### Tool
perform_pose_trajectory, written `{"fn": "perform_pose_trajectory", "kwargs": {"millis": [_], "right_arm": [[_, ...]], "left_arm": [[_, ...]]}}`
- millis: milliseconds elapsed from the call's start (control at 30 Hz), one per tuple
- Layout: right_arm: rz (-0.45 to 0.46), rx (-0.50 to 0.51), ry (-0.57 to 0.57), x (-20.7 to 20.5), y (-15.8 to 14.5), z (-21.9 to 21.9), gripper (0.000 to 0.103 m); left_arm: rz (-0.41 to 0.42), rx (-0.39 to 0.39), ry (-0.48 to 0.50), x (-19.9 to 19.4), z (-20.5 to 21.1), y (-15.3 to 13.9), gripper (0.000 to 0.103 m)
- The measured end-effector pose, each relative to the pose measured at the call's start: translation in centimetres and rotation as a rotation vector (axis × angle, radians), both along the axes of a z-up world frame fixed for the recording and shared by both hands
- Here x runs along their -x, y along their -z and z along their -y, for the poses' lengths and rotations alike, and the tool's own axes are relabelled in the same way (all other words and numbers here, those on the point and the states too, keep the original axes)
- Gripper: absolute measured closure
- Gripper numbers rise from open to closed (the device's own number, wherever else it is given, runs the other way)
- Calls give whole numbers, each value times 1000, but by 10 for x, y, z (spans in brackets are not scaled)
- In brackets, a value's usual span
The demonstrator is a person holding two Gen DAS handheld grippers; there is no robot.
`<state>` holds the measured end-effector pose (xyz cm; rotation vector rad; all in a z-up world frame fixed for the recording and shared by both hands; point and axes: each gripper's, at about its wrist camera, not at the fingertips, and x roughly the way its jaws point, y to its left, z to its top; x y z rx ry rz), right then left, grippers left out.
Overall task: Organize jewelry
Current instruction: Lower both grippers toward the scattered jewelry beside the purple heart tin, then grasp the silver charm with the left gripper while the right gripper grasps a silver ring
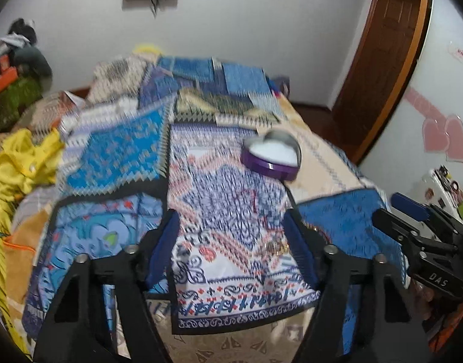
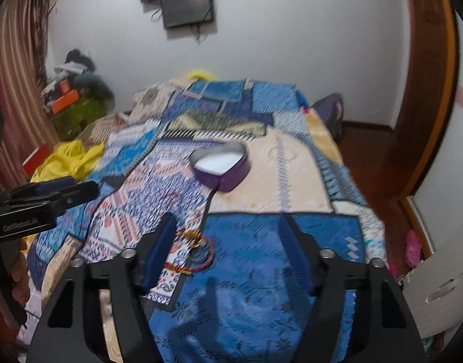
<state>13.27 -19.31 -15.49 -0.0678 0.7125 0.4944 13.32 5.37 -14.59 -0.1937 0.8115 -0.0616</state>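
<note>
You see a purple heart-shaped box point(image 2: 220, 168) with a white lining, a red bracelet point(image 2: 198, 255) with gold beads, blue-and-white patterned cloths point(image 1: 228, 217) over a cream bedspread point(image 2: 279, 178), and a yellow garment point(image 1: 16, 163).

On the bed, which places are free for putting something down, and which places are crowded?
Free: the plain cream cover right of the purple heart box, and the blue cloth below it. Crowded: the bracelets by the right gripper, and the yellow clothes at the left edge.
</note>
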Motion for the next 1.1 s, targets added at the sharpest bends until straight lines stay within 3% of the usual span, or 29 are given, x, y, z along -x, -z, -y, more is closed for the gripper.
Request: {"fn": "perform_pose_trajectory", "kwargs": {"millis": [267, 467, 800, 1100], "right_arm": [[-91, 27, -125, -6, 24, -17, 73], [-147, 37, -171, -15, 40, -29, 82], [-169, 90, -125, -24, 52, -31, 83], [-124, 138, -150, -25, 57, -40, 83]], "left_arm": [[-75, 6, 112, -3, 15, 20, 58], [-115, 15, 156, -6, 20, 33, 67], [-157, 36, 198, -11, 26, 50, 69], [-167, 29, 216, -21, 35, 59, 69]]}}
